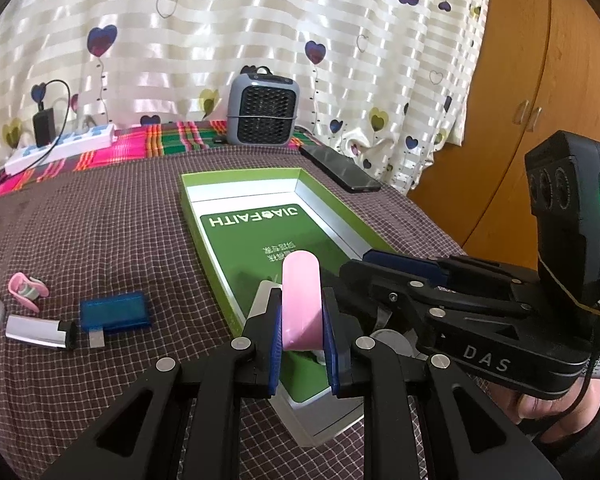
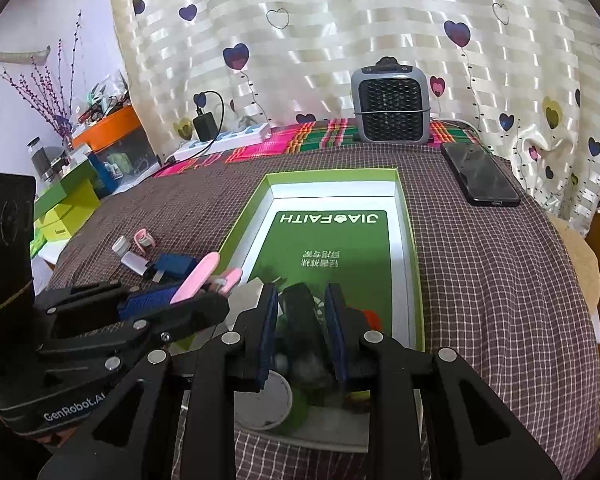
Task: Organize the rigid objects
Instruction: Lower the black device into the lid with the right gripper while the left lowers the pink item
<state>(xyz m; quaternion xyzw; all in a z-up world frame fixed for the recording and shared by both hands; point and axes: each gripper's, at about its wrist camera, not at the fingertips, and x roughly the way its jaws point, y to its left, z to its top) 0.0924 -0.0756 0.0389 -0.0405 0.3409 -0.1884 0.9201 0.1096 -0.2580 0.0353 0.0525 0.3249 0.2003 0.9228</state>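
Nearest in the left wrist view, the left gripper (image 1: 302, 312) is clamped on a pink clip (image 1: 300, 300), a smooth, flat-sided plastic piece pinched low down between the blue pads, its rounded tip pointing toward twelve o'clock over the near end of the green box (image 1: 240, 176). It looks light and stiff but glossy, so it could slip if held only by the tip; the flat sides it is gripped by seem the right place. In the right wrist view, the right gripper (image 2: 302, 320) is closed on a dark object (image 2: 300, 308), small and hard-looking, too shadowed to name, hanging above the box's near end where a round white lid (image 2: 266, 404) already lies. Out at nine o'clock on the checked cloth (image 1: 100, 240) wait a blue USB adapter (image 1: 114, 312), a silver cylinder (image 1: 36, 332) and a small pink holder (image 1: 26, 290), all light and rigid; the adapter's long flat faces look easiest to pinch, while the cylinder may roll. Farthest, at twelve to one o'clock, sit a grey heater (image 1: 262, 108) and a black phone (image 1: 340, 168).
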